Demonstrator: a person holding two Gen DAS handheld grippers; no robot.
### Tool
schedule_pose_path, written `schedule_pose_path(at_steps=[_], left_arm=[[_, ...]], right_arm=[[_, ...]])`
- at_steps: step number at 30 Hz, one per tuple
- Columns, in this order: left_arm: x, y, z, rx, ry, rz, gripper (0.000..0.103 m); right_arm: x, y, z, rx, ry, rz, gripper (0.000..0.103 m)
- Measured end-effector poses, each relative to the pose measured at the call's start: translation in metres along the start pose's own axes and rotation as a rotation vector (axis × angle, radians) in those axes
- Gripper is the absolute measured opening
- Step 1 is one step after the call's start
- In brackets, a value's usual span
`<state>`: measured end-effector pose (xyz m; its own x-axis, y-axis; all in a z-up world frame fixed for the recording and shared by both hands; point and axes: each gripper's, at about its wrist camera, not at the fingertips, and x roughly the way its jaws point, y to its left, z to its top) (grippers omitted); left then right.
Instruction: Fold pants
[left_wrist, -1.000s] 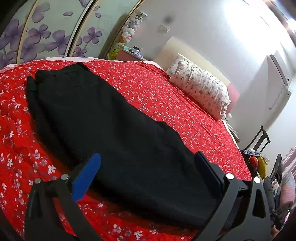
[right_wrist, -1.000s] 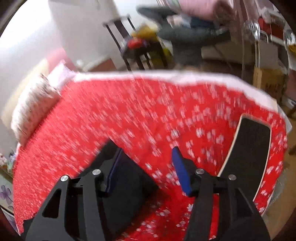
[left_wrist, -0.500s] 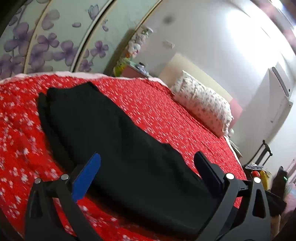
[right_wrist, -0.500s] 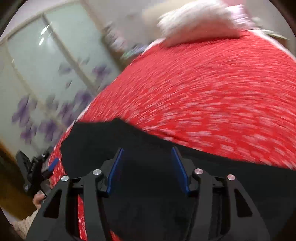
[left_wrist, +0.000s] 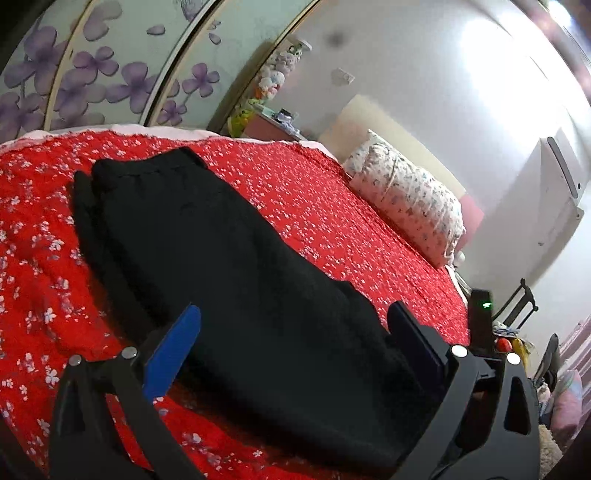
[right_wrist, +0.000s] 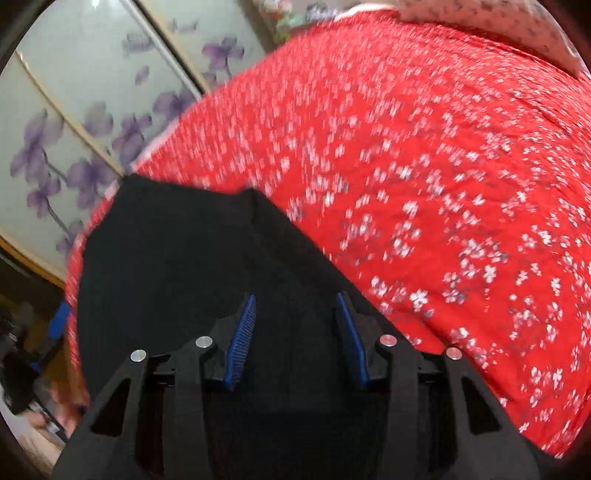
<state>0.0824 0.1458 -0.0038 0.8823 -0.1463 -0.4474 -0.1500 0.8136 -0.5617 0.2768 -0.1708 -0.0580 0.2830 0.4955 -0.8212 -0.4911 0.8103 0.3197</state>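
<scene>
Black pants (left_wrist: 229, 266) lie flat and lengthwise on a red flowered bedspread (left_wrist: 325, 214), legs stacked one on the other. My left gripper (left_wrist: 295, 325) is open wide and hovers just above the near end of the pants. In the right wrist view the pants (right_wrist: 177, 251) fill the lower left. My right gripper (right_wrist: 295, 306) is open with a narrower gap, empty, close over the black cloth. The right gripper's body shows in the left wrist view (left_wrist: 480, 314) at the right.
A flowered pillow (left_wrist: 410, 199) lies at the head of the bed. Sliding wardrobe doors with purple flowers (left_wrist: 92, 74) stand behind the bed. A nightstand with toys (left_wrist: 266, 114) is in the corner. A chair with clutter (left_wrist: 517, 325) stands at the right.
My right gripper swung round from facing the room and bed edge to facing the pants and wardrobe, and came down over the black cloth. My left gripper tilted slightly; it stays open.
</scene>
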Motion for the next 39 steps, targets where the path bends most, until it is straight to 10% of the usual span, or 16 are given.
schedule_pose_path(at_steps=[4, 14, 17, 21, 25, 29, 33, 39], left_arm=[[-0.002, 0.005, 0.002, -0.036, 0.003, -0.016, 0.101], [-0.002, 0.006, 0.002, -0.068, -0.014, 0.017, 0.101], [0.0, 0.004, 0.001, -0.053, -0.008, 0.027, 0.101], [0.001, -0.001, 0.001, -0.02, 0.0, 0.026, 0.101], [-0.006, -0.005, 0.002, 0.003, -0.025, -0.009, 0.101], [-0.009, -0.016, 0.001, 0.022, -0.031, -0.059, 0.101], [0.002, -0.03, -0.005, 0.07, 0.009, -0.068, 0.101], [0.02, -0.045, -0.017, 0.195, 0.085, -0.043, 0.101]], right_arm=[[-0.003, 0.007, -0.007, -0.059, -0.013, 0.003, 0.005], [-0.009, 0.002, 0.007, -0.079, -0.102, -0.144, 0.002], [0.002, 0.011, -0.001, -0.131, -0.103, -0.206, 0.004], [-0.026, 0.012, -0.005, -0.104, -0.126, -0.313, 0.066], [-0.08, -0.008, -0.028, 0.037, -0.216, -0.143, 0.065], [-0.087, -0.032, -0.053, 0.193, -0.126, 0.073, 0.065], [-0.061, -0.059, -0.064, 0.224, -0.077, -0.216, 0.051], [-0.108, -0.067, -0.095, 0.357, -0.257, -0.105, 0.054]])
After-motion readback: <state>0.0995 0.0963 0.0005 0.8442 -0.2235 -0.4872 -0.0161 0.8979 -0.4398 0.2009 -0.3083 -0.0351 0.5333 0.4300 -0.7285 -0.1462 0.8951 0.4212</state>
